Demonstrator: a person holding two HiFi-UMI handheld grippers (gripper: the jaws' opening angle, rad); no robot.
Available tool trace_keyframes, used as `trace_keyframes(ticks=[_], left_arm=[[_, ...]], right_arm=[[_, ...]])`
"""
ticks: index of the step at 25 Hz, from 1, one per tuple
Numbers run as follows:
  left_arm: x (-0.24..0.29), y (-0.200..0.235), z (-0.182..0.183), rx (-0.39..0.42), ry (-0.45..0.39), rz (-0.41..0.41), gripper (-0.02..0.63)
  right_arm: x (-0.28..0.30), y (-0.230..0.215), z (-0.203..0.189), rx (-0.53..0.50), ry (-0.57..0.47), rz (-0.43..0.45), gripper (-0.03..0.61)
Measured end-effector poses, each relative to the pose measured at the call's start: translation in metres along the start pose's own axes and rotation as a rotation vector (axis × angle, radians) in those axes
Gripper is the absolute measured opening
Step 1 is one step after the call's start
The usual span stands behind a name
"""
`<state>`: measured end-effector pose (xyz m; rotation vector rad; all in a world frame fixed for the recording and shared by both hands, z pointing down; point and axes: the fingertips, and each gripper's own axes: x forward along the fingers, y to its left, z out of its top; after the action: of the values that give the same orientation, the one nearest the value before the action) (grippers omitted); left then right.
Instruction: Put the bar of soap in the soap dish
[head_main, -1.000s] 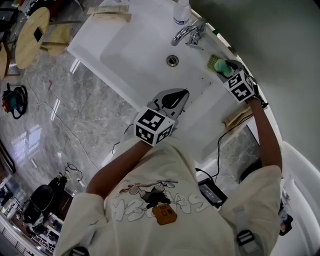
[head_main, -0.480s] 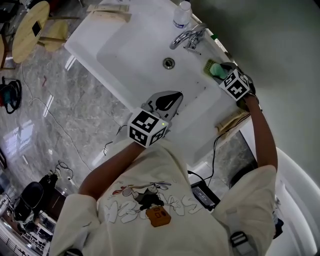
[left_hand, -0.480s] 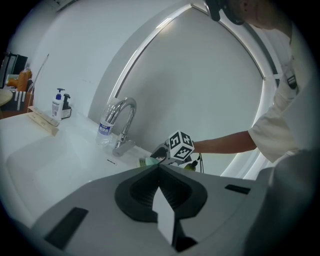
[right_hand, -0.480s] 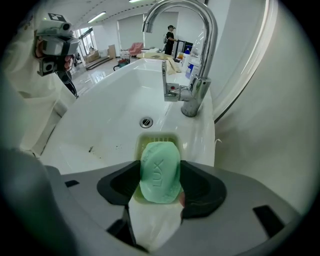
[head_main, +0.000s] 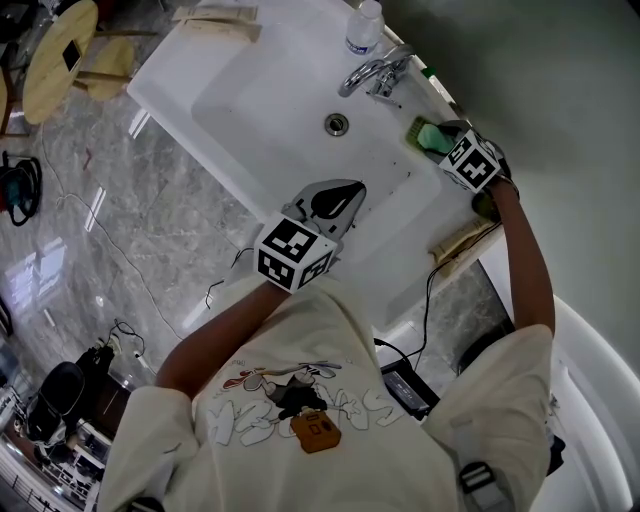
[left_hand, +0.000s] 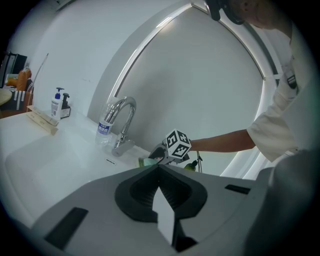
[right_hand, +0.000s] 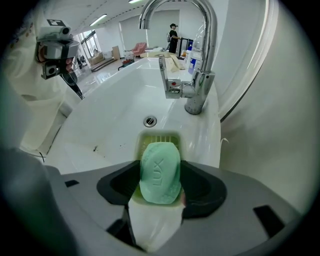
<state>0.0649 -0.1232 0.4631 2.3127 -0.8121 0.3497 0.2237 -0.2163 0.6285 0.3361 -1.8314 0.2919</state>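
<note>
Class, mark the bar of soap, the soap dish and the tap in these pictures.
bar of soap (right_hand: 160, 172): right gripper view, middle of its face.
soap dish (right_hand: 158, 138): right gripper view, its slatted far end.
tap (right_hand: 209, 50): right gripper view, its upright pipe.

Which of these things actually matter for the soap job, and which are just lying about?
For the job: soap, held in the right gripper; soap dish.
Lying about: tap; water bottle; pump bottle.

basin (right_hand: 112, 117) open | faucet (right_hand: 201, 75) behind soap dish (right_hand: 158, 137), seemingly apart
</note>
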Motion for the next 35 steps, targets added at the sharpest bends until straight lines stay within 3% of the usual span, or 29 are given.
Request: trace_keyframes(ticks=[8,16,24,35], left_arm=[[0.0,-0.002,0.0,-0.002,-0.005,-0.01,0.008],[-0.005,-0.007,0.009,0.014,-0.029,-0.038,0.008],[-0.017,-0.015,0.016,0.038,-0.049,-0.076,0.008],[-0.039,-0.025,0.015,0.069,-0.058,-0.126,0.008]], right_arm=[[-0.015,-0.018,0.005,0.055,-0.055,-0.049,0.261],[-0.04,-0.008,0.019,0.112,-0.134,-0.082,0.26],[-0.072,0.025,0.045,0.219,-0.28,-0.117,0.194],[-0.125,0.074,0.096,0.256,-0.476,-0.248,0.01]])
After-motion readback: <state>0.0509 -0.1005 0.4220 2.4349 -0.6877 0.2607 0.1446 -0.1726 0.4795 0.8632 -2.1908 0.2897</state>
